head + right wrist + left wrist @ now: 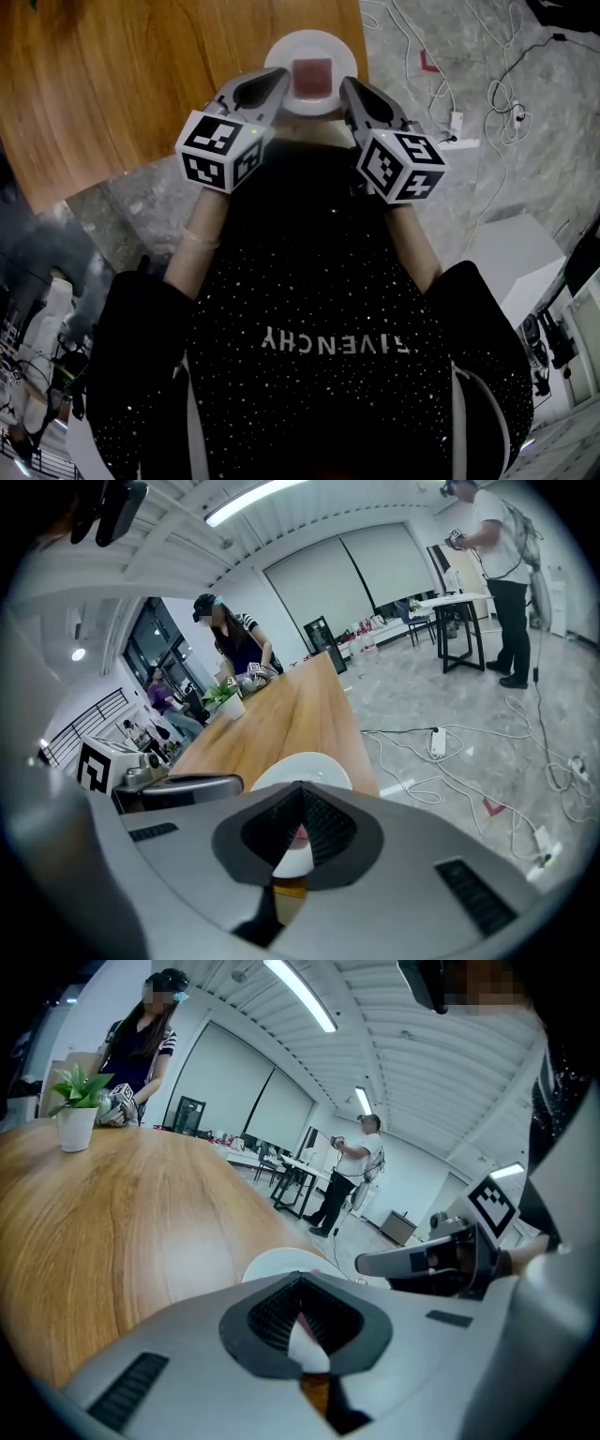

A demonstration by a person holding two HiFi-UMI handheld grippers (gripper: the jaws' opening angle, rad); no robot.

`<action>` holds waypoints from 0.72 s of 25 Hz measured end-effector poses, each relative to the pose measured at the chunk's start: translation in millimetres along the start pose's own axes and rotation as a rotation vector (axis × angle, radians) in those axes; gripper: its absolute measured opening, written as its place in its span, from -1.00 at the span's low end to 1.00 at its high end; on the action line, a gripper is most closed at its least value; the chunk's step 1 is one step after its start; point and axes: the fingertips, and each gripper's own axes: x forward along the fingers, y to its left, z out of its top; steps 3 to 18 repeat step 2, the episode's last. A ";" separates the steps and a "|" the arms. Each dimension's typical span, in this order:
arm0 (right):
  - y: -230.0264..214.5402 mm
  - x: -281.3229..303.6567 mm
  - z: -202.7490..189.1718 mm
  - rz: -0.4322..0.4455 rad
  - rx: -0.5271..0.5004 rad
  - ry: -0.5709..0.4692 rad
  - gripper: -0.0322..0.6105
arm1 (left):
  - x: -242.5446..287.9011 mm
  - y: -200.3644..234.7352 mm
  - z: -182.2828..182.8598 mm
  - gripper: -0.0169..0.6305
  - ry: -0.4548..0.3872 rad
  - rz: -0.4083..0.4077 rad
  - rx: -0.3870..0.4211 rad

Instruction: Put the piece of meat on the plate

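A white plate [281, 47] sits at the near corner of the wooden table, with a square reddish piece of meat [313, 73] lying flat on it. My left gripper [279, 77] is shut and empty, its tips at the plate's left rim. My right gripper [347, 84] is also shut and empty, at the plate's right rim. In the left gripper view the closed jaws [302, 1279] hide most of the plate [272, 1262]. The right gripper view shows the same: shut jaws [300, 787] over the plate [302, 764], with a pink sliver of meat [301, 833] showing through.
The wooden table [141, 75] stretches away to the left, with a potted plant [77, 1110] at its far end. Cables [487, 84] and a power strip lie on the grey floor to the right, beside a white box [520, 244]. People stand in the background [352, 1171].
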 end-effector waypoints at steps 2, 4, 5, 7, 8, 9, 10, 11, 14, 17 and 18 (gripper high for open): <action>-0.4 0.3 6.3 0.005 0.007 0.003 -0.87 | 0.6 -0.9 7.0 -0.92 0.002 -0.002 -0.001; -0.4 0.3 6.3 0.005 0.007 0.003 -0.87 | 0.6 -0.9 7.0 -0.92 0.002 -0.002 -0.001; -0.4 0.3 6.3 0.005 0.007 0.003 -0.87 | 0.6 -0.9 7.0 -0.92 0.002 -0.002 -0.001; -0.4 0.3 6.3 0.005 0.007 0.003 -0.87 | 0.6 -0.9 7.0 -0.92 0.002 -0.002 -0.001; -0.4 0.3 6.3 0.005 0.007 0.003 -0.87 | 0.6 -0.9 7.0 -0.92 0.002 -0.002 -0.001; -0.4 0.3 6.3 0.005 0.007 0.003 -0.87 | 0.6 -0.9 7.0 -0.92 0.002 -0.002 -0.001; -0.4 0.3 6.3 0.005 0.007 0.003 -0.87 | 0.6 -0.9 7.0 -0.92 0.002 -0.002 -0.001; -0.4 0.3 6.3 0.005 0.007 0.003 -0.87 | 0.6 -0.9 7.0 -0.92 0.002 -0.002 -0.001; -0.4 0.3 6.3 0.005 0.007 0.003 -0.87 | 0.6 -0.9 7.0 -0.92 0.002 -0.002 -0.001; -0.4 0.3 6.3 0.005 0.007 0.003 -0.87 | 0.6 -0.9 7.0 -0.92 0.002 -0.002 -0.001; -0.4 0.3 6.3 0.005 0.007 0.003 -0.87 | 0.6 -0.9 7.0 -0.92 0.002 -0.002 -0.001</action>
